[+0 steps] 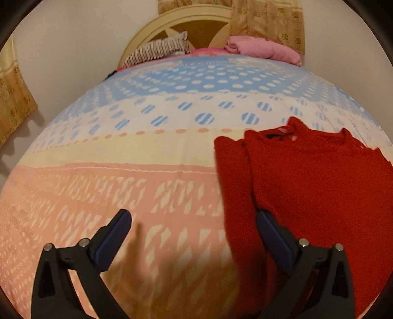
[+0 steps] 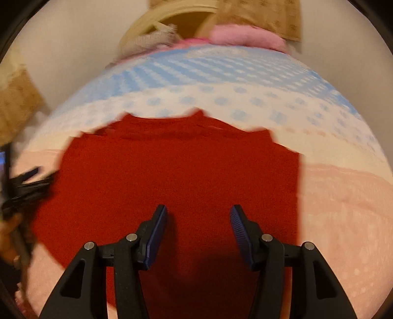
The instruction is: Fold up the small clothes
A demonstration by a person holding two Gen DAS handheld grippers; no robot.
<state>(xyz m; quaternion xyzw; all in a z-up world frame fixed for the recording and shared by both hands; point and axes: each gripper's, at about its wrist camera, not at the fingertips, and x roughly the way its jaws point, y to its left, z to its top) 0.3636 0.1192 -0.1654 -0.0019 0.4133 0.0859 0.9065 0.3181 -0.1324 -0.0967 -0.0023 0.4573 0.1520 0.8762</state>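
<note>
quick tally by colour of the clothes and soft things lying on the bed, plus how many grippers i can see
Red: 1, the red garment spread on the bedspread
Pink: 1, the pink bundle by the headboard
Striped: 1, the striped bundle by the headboard
Grippers: 2, left gripper and right gripper, both open
Total: 5

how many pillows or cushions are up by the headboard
2. A striped pillow lies at the left of the headboard, and a pink one at the right, partly under the curtain. More may be hidden behind the bed's curve.
</note>
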